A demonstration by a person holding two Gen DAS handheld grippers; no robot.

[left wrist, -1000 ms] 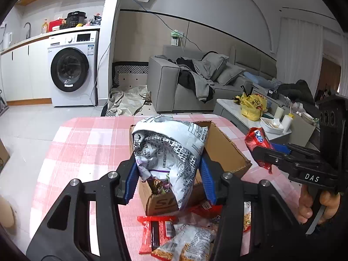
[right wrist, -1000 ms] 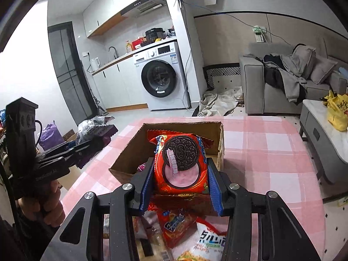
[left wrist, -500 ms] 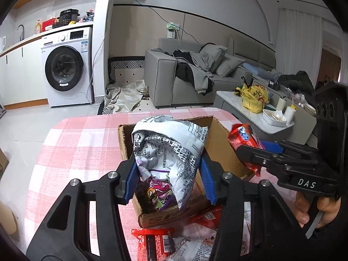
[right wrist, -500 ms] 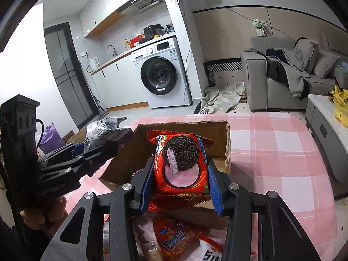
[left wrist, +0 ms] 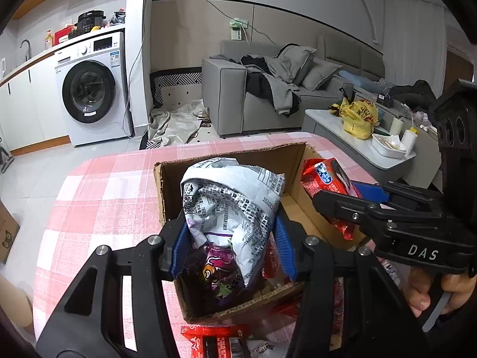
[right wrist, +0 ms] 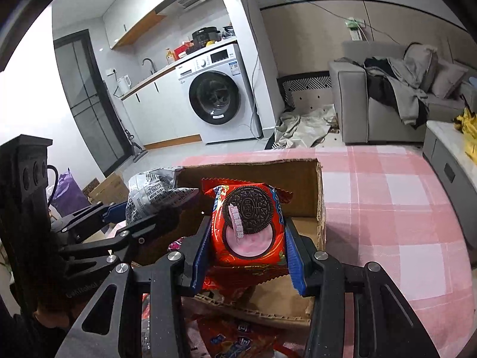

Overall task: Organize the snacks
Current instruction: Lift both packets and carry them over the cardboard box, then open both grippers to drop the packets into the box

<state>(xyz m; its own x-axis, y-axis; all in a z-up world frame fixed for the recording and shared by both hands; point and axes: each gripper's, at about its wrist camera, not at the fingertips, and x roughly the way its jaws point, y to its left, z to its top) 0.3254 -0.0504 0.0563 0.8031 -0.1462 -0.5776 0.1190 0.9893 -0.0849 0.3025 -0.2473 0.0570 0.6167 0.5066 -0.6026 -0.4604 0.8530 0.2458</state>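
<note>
My left gripper (left wrist: pixel 231 244) is shut on a silver and purple snack bag (left wrist: pixel 232 197) and holds it over the open cardboard box (left wrist: pixel 167 191) on the pink checked table. My right gripper (right wrist: pixel 247 253) is shut on a red Oreo pack (right wrist: pixel 249 223) and holds it over the same box (right wrist: pixel 310 185), at its right side. The right gripper (left wrist: pixel 337 200) with the Oreo pack (left wrist: pixel 325 176) shows in the left wrist view. The left gripper (right wrist: pixel 167 205) with the silver bag (right wrist: pixel 149 188) shows in the right wrist view. A purple snack packet (left wrist: pixel 217 271) lies in the box.
Loose red snack packs lie on the table in front of the box (left wrist: pixel 220 340) (right wrist: pixel 235 337). The pink checked tablecloth (right wrist: pixel 387 203) extends to the right. A washing machine (left wrist: pixel 89 89), a grey sofa (left wrist: pixel 268 89) and a low side table (left wrist: pixel 357 137) stand beyond.
Both grippers have moved forward with their packs, from in front of the box to over its opening. The right gripper has come closer to the left one.
</note>
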